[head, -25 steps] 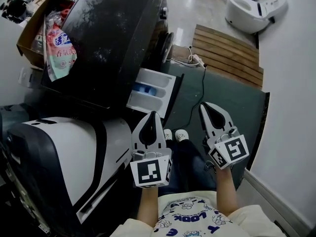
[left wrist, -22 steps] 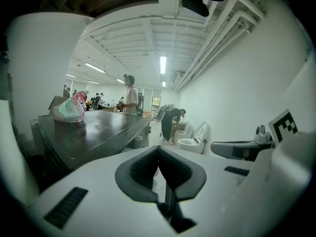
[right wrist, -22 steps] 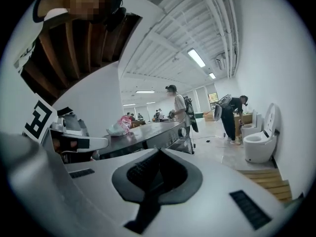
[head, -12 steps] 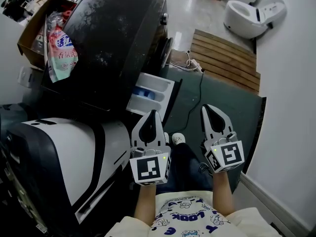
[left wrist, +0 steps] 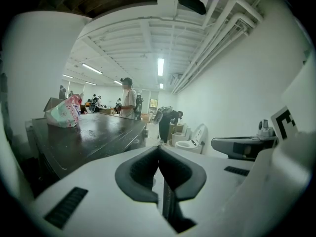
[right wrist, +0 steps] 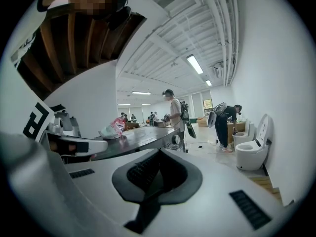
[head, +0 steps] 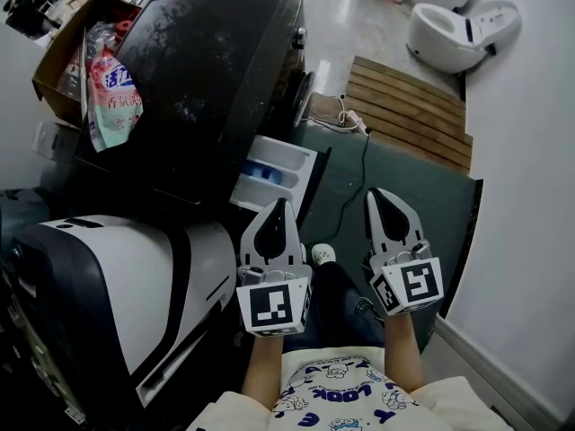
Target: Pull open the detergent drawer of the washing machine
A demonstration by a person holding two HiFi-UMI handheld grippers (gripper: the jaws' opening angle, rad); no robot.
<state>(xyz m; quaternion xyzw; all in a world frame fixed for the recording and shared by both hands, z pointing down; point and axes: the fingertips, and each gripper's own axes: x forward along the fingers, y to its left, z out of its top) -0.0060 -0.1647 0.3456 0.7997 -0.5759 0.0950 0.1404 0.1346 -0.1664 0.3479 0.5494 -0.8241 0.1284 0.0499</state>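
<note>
With the detergent drawer (head: 278, 176) out of the washing machine (head: 207, 70), your left gripper (head: 277, 206) and right gripper (head: 375, 196) sit clenched, empty, clear of it.

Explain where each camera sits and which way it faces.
Head view: on the person's head, looking steeply down at washing machine, pulled-out detergent drawer; shows left gripper, right gripper, forearms.
Left gripper view: rides that gripper, facing along its shut jaws past the machine's top.
Right gripper view: likewise.
Shared: both gripper views show the toilet.
</note>
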